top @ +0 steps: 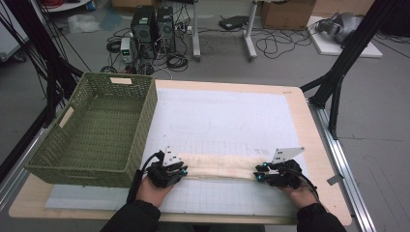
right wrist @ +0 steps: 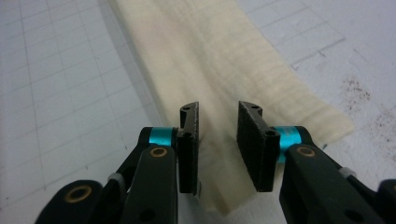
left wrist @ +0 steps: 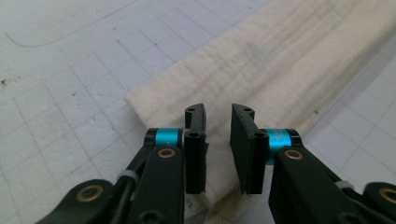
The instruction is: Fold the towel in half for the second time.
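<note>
A long cream cloth (top: 220, 166), folded into a narrow strip, lies flat across the near part of the white grid mat (top: 227, 116). My left gripper (top: 183, 170) sits at the strip's left end and my right gripper (top: 258, 173) at its right end. In the left gripper view the gripper (left wrist: 218, 112) stands open, a clear gap between its pads, above the corner of the cloth (left wrist: 280, 60). The right gripper (right wrist: 218, 108) is open too, hovering over the end of the cloth (right wrist: 224, 56), which runs away from it. Neither pair of pads presses on the fabric.
A green woven basket (top: 145, 121) stands empty at the table's left, its near corner close to my left hand. The wooden table edge (top: 319, 145) runs along the right. Computers, cables and black frame legs are on the floor beyond.
</note>
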Action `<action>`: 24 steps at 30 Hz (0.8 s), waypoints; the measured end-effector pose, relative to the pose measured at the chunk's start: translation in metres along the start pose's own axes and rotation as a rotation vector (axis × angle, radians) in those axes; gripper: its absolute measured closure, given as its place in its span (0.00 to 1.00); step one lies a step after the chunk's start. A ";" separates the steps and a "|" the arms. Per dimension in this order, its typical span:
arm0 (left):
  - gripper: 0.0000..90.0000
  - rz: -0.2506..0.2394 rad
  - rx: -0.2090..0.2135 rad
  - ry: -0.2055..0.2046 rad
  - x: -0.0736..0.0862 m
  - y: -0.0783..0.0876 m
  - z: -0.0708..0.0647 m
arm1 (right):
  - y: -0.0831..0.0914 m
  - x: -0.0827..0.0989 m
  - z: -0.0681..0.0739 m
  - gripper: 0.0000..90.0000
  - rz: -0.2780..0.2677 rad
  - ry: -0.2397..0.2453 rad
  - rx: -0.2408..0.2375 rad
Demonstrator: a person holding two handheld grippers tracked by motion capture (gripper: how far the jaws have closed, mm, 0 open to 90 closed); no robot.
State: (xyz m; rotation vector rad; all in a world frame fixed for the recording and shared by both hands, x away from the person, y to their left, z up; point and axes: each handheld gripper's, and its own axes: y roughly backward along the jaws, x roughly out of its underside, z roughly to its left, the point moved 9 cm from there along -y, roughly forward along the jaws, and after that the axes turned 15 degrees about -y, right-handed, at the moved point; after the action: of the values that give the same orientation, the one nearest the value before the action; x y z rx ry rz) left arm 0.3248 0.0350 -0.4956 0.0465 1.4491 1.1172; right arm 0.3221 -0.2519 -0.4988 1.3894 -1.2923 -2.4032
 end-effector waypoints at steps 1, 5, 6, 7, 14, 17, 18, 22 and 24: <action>0.81 -0.018 -0.003 0.004 -0.002 0.002 0.001 | 0.001 -0.003 0.002 0.74 -0.015 0.014 0.003; 0.78 -0.040 -0.024 0.009 -0.006 0.008 0.006 | 0.007 -0.015 0.001 0.69 -0.069 0.006 0.011; 0.78 -0.035 -0.024 0.007 -0.005 0.008 0.007 | 0.007 -0.015 -0.002 0.68 -0.066 0.001 0.018; 0.77 -0.026 -0.021 0.011 -0.004 0.008 0.007 | 0.006 -0.013 -0.002 0.67 -0.060 -0.005 0.018; 0.76 0.011 -0.014 -0.002 0.008 0.003 0.003 | 0.002 0.003 -0.009 0.64 -0.014 0.006 0.042; 0.76 0.010 -0.014 -0.003 0.007 0.003 0.003 | 0.003 0.006 -0.008 0.64 -0.036 0.004 0.045; 0.75 0.009 -0.013 0.001 0.007 0.003 0.003 | 0.003 0.006 -0.008 0.64 -0.037 0.005 0.046; 0.75 -0.056 -0.031 0.027 -0.003 0.006 0.006 | 0.006 0.000 -0.006 0.62 -0.046 0.008 0.039; 0.75 -0.076 -0.044 0.018 -0.009 0.008 0.010 | 0.011 -0.009 -0.005 0.62 -0.092 0.006 0.031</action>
State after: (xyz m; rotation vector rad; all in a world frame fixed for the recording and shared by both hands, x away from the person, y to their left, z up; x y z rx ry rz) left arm 0.3302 0.0390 -0.4816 -0.0495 1.4308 1.0891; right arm 0.3274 -0.2586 -0.4862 1.4947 -1.2972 -2.4456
